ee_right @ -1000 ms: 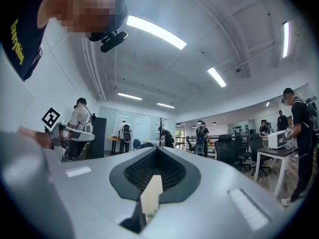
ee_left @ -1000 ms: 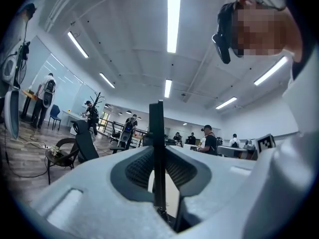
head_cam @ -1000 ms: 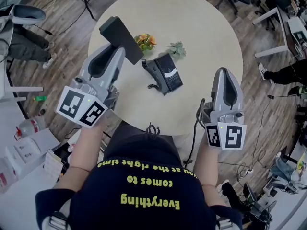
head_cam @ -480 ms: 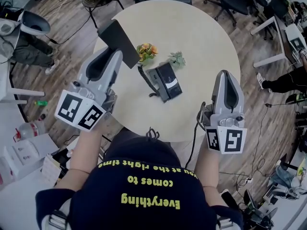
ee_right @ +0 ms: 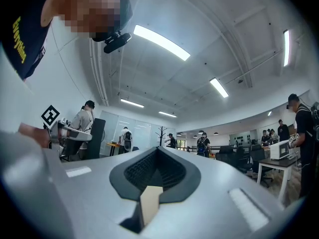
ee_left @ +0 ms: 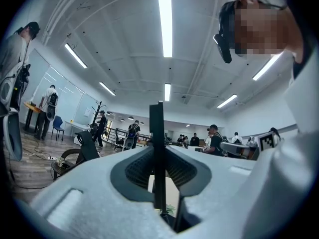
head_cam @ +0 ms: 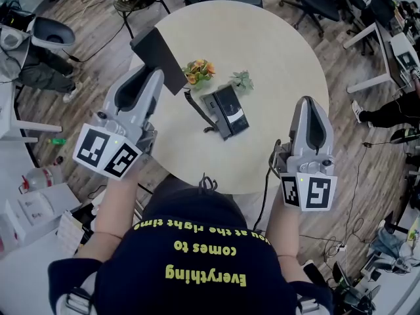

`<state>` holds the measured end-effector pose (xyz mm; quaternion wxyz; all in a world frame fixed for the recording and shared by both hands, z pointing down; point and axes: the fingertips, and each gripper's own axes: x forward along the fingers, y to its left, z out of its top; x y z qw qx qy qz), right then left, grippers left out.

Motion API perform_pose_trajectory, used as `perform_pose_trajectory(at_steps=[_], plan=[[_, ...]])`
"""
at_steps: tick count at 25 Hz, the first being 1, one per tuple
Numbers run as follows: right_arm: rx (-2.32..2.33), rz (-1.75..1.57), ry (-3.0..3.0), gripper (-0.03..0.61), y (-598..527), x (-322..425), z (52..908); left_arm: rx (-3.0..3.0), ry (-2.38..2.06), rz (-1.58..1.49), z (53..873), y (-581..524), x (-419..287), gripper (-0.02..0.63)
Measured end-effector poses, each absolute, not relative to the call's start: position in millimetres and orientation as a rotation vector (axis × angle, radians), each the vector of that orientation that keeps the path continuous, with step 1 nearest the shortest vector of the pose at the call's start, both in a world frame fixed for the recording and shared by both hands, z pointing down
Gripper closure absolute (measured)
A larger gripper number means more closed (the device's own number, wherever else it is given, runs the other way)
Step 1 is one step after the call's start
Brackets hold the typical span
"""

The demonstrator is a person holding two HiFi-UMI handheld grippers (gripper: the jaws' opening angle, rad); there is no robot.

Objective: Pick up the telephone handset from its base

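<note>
Black telephone handset [head_cam: 159, 52] is pinched tight in the left gripper [head_cam: 156, 76], up off its base [head_cam: 226, 111] on the round table [head_cam: 275, 51]. The right gripper [head_cam: 308, 102] is closed with nothing in it.

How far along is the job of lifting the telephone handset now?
Done: the left tongs are shut on the black handset, which is up off the base. In hand: it hangs over the table with its cord running to the base. Left: nothing I can see; the right tongs are shut and empty.
</note>
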<state>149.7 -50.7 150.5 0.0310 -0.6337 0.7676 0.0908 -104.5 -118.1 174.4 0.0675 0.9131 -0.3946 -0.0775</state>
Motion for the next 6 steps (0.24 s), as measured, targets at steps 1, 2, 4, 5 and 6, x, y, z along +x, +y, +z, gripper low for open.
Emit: perform_pose_trajectory(at_steps=[1, 2, 4, 5, 6], plan=[[-1.955, 0.279, 2.361, 0.568, -50.2, 150.9, 150.5, 2.751, -1.19, -0.235, 174.4, -118.0, -104.1, 0.541], [-1.957, 0.277, 2.359, 0.568, -49.8, 151.9, 150.6, 2.749, -1.19, -0.236, 174.4, -117.8, -103.7, 0.541], [-1.96, 0.277, 2.355, 0.568, -49.0, 153.7, 150.7, 2.749, -1.189, -0.239, 174.0, -117.1, -102.6, 0.541], [-1.962, 0.277, 2.353, 0.568, -48.6, 154.6, 150.6, 2.749, -1.188, -0.24, 173.6, -116.6, -101.9, 0.541], [-1.964, 0.277, 2.351, 0.568, -48.1, 155.5, 150.5, 2.75, -1.188, -0.24, 173.1, -116.1, -101.3, 0.541]])
